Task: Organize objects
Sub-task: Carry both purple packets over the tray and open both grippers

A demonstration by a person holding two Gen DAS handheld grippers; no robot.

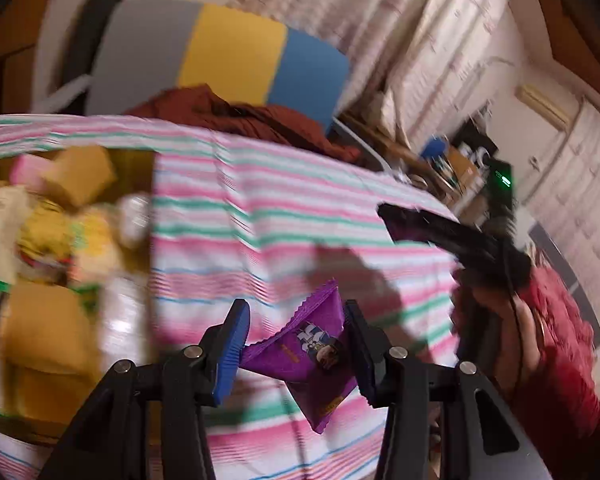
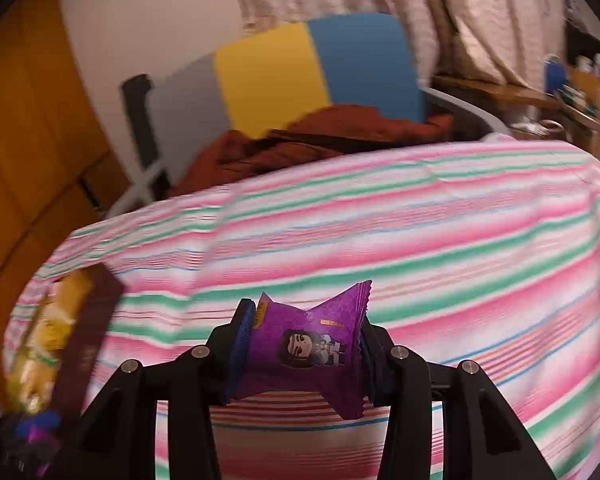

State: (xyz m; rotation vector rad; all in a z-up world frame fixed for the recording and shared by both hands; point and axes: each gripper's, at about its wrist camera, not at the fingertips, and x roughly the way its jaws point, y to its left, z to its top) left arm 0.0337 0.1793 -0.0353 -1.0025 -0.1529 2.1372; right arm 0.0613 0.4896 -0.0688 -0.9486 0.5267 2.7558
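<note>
Two purple snack packets are in hand, one per gripper, both lifted off the striped cloth. Left gripper (image 1: 296,344): jaws closed onto a purple packet (image 1: 306,356), pinched across its middle so both ends flare; the packet hangs tilted, lower corner pointing down past the jaws. Right gripper (image 2: 304,354): jaws likewise clamped on the second purple packet (image 2: 306,350), held roughly level, crimped ends fanning out each side.

Packet look: glossy foil-type wrapper, serrated end seals, small cartoon figure printed on the face, orange label strip. Light and crushable, judging by how it bows under the pinch.

Outward from the left gripper: to its left sits a cardboard box (image 1: 56,248) already crowded with yellow, pink and tan packages, heavily blurred. To its right, the right gripper's body (image 1: 452,236) and the person's red sleeve (image 1: 560,344).

From the right gripper, the same box (image 2: 60,332) shows at far left. Ahead of both, bare striped cloth (image 2: 420,240) on the worktop.

Progress, my read: well along. No loose items visible on the cloth; these two packets appear to be what's left, still to go into the box.
</note>
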